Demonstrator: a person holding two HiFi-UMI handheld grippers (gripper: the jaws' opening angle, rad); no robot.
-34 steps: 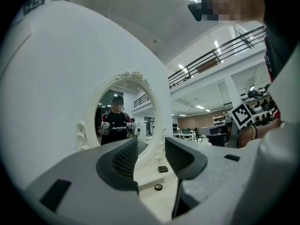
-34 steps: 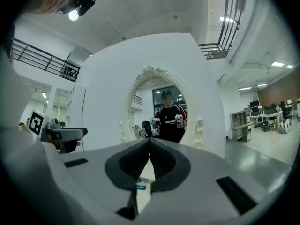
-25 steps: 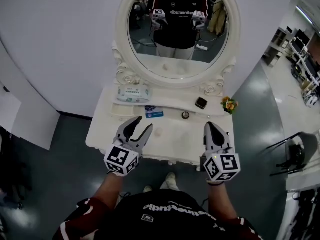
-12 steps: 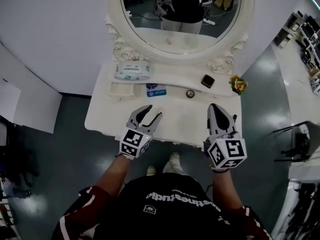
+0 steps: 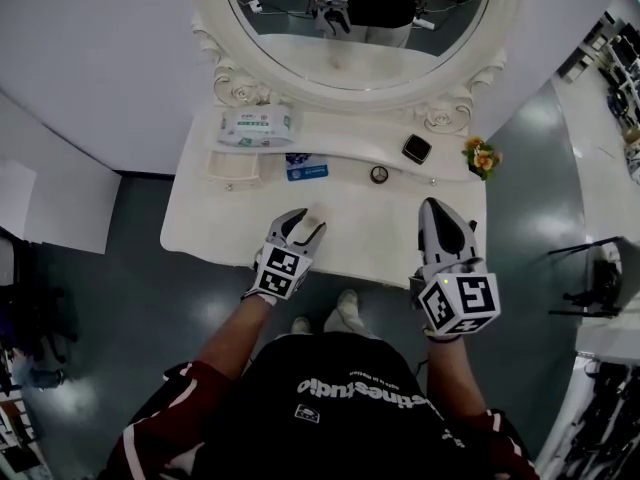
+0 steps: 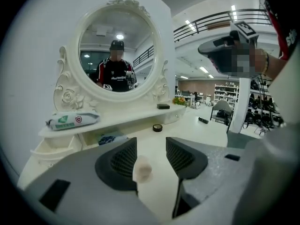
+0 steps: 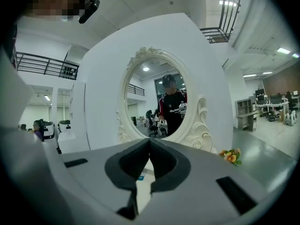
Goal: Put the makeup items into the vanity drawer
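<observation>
A small pale pink sponge (image 5: pixel 316 214) (image 6: pixel 142 168) lies on the white vanity top (image 5: pixel 220 233). My left gripper (image 5: pixel 305 226) (image 6: pixel 151 141) hangs low over it. Its jaws are opening, with the sponge between the fingertips, close to the left pad and not pressed. Over the vanity's right front, my right gripper (image 5: pixel 438 209) (image 7: pixel 150 142) is shut and empty. A small open drawer (image 5: pixel 233 165) (image 6: pixel 50 146) sits under the left of the shelf. Further back lie a blue packet (image 5: pixel 305 167), a round black compact (image 5: pixel 379 174) (image 6: pixel 157 127) and a black square case (image 5: pixel 416 148).
A pack of wipes (image 5: pixel 256 123) (image 6: pixel 72 119) lies on the raised shelf at the left, and a small flower pot (image 5: pixel 482 156) (image 7: pixel 230 156) stands at its right end. The oval mirror (image 5: pixel 360 18) rises behind the shelf. Dark floor surrounds the vanity.
My left gripper has dropped lower over the vanity top and now has the pale sponge between its tips. The vanity sits higher in the head view. The right gripper has stayed shut.
</observation>
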